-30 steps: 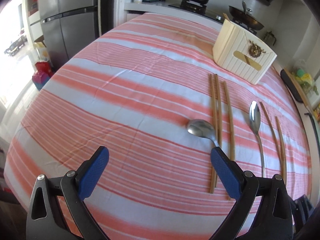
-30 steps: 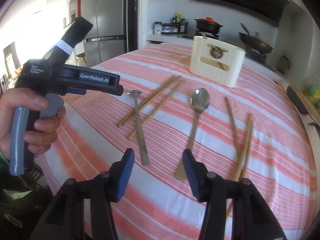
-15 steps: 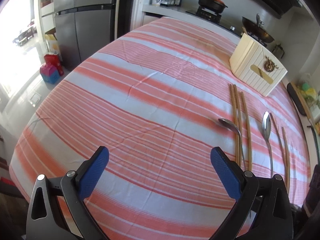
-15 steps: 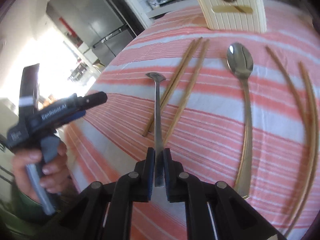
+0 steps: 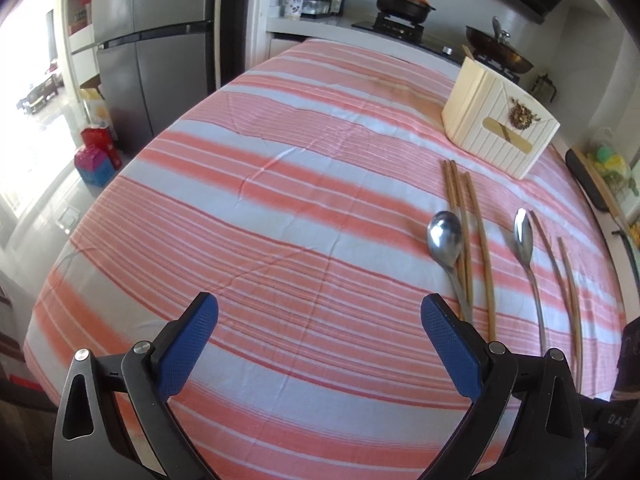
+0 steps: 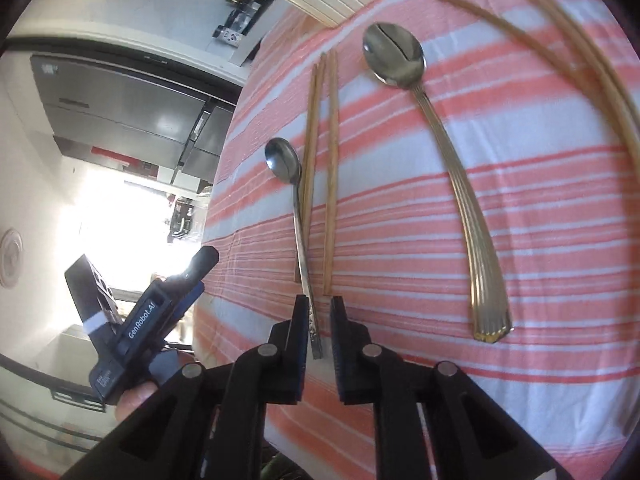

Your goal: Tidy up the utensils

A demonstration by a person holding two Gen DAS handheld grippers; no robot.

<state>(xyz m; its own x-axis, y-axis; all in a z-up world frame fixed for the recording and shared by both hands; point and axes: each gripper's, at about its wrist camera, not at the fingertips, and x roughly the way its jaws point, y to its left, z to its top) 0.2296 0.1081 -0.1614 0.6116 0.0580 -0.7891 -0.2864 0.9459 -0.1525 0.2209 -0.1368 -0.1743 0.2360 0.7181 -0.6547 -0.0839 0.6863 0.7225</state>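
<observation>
A small steel spoon (image 6: 298,216) lies across a pair of wooden chopsticks (image 6: 320,160); it also shows in the left wrist view (image 5: 446,244). My right gripper (image 6: 319,320) has its jaws narrowly apart around the spoon's handle end, which rests against the left pad. A larger gold-handled spoon (image 6: 452,168) lies to the right, with more chopsticks (image 6: 580,56) beyond. A cream utensil holder (image 5: 498,124) stands at the back of the table. My left gripper (image 5: 319,344) is open and empty above the near table edge.
The table carries a pink and white striped cloth (image 5: 280,208). A grey fridge (image 5: 148,76) stands to the left. A stove with a pot (image 5: 404,2) and a wok (image 5: 500,50) is behind the table.
My right gripper, shut on the small spoon's handle half a second ago, has parted slightly and rolled its view. My left gripper has drifted and stayed open.
</observation>
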